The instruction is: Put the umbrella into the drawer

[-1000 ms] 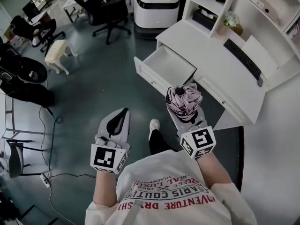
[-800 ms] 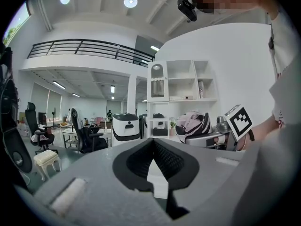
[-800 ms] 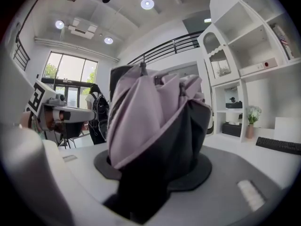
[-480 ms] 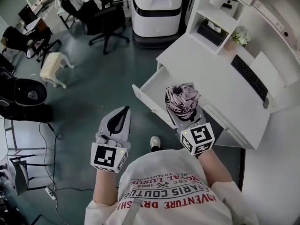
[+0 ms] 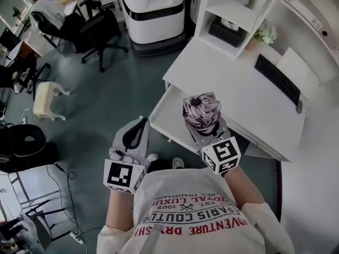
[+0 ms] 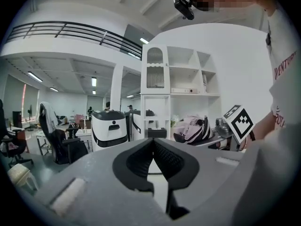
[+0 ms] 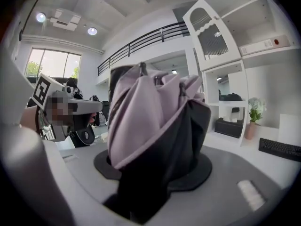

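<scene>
The white surface fills the upper right of the head view, with its drawer standing open at centre. At the drawer's right end in the frame, the right gripper clamps the folded lilac-and-black umbrella. The left gripper, left of it, is closed and empty.

"PARIS COUTURE", upside down, on shirt

Drawer interior partly hidden behind umbrella; umbrella handle out of sight, probably sunk between jaws.
</scene>
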A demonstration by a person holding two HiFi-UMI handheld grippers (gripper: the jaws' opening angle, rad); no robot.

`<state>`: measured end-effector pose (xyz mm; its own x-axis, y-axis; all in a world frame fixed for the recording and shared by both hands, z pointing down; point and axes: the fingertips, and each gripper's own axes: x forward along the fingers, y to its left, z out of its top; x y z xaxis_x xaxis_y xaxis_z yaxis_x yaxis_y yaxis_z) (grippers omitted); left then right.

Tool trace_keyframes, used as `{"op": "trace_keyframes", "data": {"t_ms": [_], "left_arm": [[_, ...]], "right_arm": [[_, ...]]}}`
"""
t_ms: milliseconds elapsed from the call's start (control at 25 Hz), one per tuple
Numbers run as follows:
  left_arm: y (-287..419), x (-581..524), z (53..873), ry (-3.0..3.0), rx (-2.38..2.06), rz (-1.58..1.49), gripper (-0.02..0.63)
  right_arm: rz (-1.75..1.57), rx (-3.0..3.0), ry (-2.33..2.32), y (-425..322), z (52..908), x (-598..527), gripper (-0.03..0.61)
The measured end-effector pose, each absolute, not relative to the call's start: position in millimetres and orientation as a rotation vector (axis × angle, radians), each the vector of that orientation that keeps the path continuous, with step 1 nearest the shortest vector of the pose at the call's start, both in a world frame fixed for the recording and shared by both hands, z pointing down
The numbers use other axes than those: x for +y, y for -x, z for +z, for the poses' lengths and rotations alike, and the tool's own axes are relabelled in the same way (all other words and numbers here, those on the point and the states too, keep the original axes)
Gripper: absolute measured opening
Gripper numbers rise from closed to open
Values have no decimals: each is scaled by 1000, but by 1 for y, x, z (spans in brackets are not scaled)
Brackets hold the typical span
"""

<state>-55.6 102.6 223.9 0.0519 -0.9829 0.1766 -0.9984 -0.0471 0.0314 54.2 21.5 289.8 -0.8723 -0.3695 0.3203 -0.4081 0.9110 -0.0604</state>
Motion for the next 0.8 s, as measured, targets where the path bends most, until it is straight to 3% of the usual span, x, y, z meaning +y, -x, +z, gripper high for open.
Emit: {"op": "trace_keyframes", "data": {"t_ms": [440, 800], "left_arm": [[97, -16, 270, -2453, -1645, 240, 3], [93, -60, 337, -2529, -1307, 241, 3]], "right_arm": [[355, -2575, -909, -26, 339, -36, 213], [488, -2323, -883, -19, 441, -46, 216]]}}
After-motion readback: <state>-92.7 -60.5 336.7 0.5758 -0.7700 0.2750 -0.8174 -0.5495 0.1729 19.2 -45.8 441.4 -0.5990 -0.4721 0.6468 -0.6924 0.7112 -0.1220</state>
